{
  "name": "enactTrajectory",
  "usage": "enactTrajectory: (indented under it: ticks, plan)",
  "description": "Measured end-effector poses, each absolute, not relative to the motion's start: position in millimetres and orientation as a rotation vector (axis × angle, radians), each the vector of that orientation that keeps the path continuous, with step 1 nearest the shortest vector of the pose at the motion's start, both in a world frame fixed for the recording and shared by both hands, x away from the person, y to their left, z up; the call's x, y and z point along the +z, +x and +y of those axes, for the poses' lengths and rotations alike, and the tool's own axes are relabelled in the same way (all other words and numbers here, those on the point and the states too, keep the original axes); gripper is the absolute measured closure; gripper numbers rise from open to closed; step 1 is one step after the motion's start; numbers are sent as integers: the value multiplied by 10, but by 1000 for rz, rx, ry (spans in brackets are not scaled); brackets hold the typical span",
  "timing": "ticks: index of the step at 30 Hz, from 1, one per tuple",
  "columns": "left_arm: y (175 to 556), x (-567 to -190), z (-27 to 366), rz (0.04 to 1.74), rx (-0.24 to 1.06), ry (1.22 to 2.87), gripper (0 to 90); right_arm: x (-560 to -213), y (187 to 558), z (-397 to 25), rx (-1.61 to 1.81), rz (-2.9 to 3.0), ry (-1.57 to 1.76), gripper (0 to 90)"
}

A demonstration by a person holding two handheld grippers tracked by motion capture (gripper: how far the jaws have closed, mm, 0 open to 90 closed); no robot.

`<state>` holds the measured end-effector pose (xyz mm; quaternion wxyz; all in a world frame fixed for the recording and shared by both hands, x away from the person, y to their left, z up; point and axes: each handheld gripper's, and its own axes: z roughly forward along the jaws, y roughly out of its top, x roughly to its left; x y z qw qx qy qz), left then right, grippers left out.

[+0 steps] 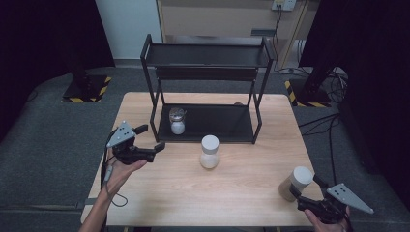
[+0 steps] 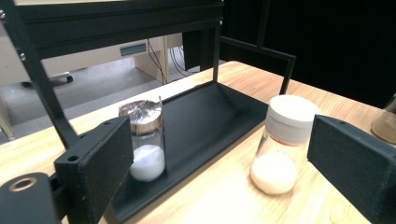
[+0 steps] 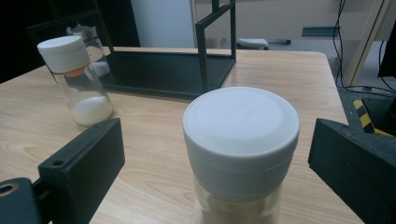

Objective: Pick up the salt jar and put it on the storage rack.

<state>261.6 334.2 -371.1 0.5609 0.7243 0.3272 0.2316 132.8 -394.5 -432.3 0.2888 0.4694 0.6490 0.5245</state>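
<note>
Jar (image 1: 296,182) with a white lid stands near the worktop's (image 1: 241,193) front right corner, between the spread jaws of the right hand-held gripper (image 1: 302,189), which is released and not touching it. In the right gripper view the jar (image 3: 240,135) is cut off below the lid, so its tan contents barely show. The left hand-held gripper (image 1: 152,137) is also released, hovering above the worktop's left side, grasping nothing. A second white-lidded jar (image 1: 209,152) of white powder stands mid-worktop, just in front of a black rack (image 1: 208,55). A metal-capped shaker (image 1: 177,121) sits on the rack's lower shelf, at its left end. In the left gripper view a jaw hides part of the shaker (image 2: 144,140).
</note>
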Motion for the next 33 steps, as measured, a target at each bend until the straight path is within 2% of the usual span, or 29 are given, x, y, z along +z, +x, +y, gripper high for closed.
enactTrajectory:
  ticks: [18,33]
  plan:
    - [1983,-4155,3633,836,569,1641,63,-4321,1326,-3935,1398,1732,1250,37]
    - [1757,-4356,3651,855,589,1679,66,-4320,1323,-3937,1398,1733,1249,37]
